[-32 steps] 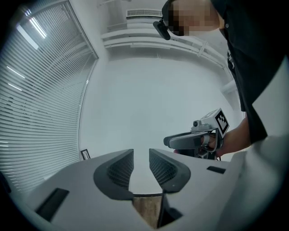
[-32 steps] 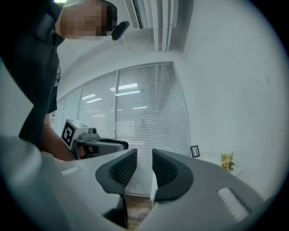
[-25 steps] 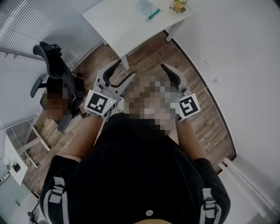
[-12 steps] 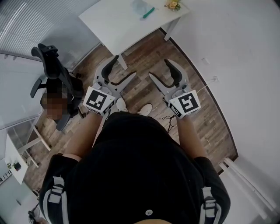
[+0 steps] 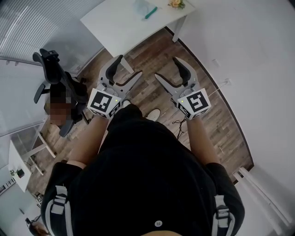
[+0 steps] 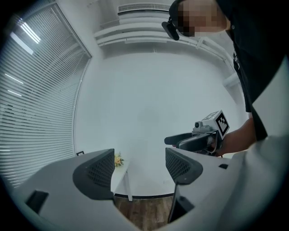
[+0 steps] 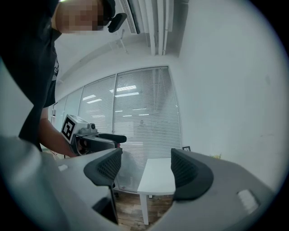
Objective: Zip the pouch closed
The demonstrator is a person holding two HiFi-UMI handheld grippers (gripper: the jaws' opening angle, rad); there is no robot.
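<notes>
The pouch [image 5: 140, 7], clear with a teal strip beside it, lies on the white table [image 5: 115, 27] far ahead at the top of the head view. Both grippers are held over the wood floor, well short of that table. My left gripper [image 5: 128, 69] stands open and holds nothing. My right gripper [image 5: 167, 69] is opening, its jaws spread wide with nothing between them. In the left gripper view the jaws [image 6: 140, 169] frame the table's end [image 6: 119, 176] and the right gripper [image 6: 198, 137]. The right gripper view [image 7: 146, 171] shows the table [image 7: 156, 178] ahead.
A black office chair [image 5: 55, 78] stands to the left on the wood floor. Yellow flowers [image 5: 175, 3] sit on the table's right end. A white wall curves along the right, blinds run along the left. A small white side table [image 5: 14, 166] is at lower left.
Both grippers have moved forward toward the table and their jaws have spread wider. The table has shifted left and up in the head view.
</notes>
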